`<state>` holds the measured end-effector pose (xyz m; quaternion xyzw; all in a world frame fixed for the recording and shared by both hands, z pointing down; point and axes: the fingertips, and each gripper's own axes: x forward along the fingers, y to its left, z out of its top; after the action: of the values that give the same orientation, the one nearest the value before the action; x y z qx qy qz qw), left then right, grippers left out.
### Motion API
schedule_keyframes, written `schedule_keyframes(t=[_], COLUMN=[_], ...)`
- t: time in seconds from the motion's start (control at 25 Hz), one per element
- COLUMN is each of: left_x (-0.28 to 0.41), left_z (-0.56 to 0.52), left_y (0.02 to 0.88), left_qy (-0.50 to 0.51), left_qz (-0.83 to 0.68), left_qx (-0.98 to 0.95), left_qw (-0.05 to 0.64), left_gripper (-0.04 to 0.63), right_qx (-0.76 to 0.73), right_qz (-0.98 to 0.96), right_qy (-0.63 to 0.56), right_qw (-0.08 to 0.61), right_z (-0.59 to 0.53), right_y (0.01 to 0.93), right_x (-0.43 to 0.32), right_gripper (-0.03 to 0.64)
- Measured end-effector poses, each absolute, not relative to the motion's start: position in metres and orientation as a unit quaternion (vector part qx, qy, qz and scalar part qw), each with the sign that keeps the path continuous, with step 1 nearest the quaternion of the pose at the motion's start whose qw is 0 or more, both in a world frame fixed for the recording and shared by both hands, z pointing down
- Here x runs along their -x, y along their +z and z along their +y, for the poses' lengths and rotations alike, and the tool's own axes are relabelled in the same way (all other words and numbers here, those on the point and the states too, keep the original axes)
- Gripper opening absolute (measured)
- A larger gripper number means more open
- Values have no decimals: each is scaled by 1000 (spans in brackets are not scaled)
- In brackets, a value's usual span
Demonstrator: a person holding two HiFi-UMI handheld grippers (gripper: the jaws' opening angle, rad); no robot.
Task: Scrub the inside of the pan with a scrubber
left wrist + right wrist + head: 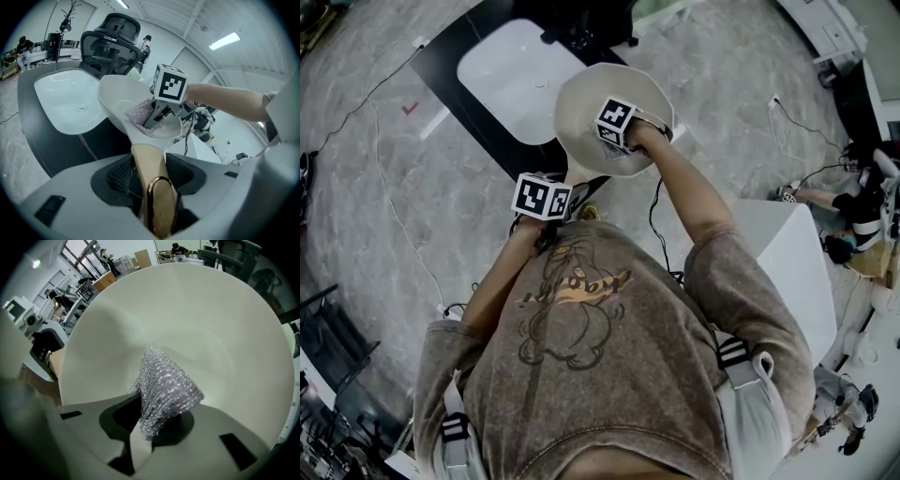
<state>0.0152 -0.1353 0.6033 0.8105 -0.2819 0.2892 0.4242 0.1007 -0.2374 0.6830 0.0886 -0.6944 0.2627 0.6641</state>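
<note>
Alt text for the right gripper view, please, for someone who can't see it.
The right claw holds a silvery mesh scrubber against the inside of a cream pan. The pan fills nearly the whole view; a cluttered room shows past its rim.

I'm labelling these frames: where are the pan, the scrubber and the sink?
pan (197, 310), right gripper view, bare inner wall.
scrubber (166, 385), right gripper view, middle of its silvery mesh.
sink (61, 93), left gripper view, white basin floor.
</note>
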Motion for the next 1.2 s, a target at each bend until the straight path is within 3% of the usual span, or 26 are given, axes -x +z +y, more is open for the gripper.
schedule_keyframes(t=[0.6,0.88,1.2], left_x=[-16,-18,-16], left_z=[-131,-132,-132], left_y=[602,602,602], left_qy=[297,298,304], left_qz=[-274,-270,-259], left_qx=[-808,-807,-807], left_qw=[428,432,436], left_gripper=[233,233,236], right_qx=[-67,-129,-161], right_qz=[-699,-761,-774], right_qy=[277,289,317], right_qw=[655,566,525], right_z=[-234,-252,-260], right_y=[681,675,674], right_x=[-79,-40,-34], right_gripper=[81,80,80])
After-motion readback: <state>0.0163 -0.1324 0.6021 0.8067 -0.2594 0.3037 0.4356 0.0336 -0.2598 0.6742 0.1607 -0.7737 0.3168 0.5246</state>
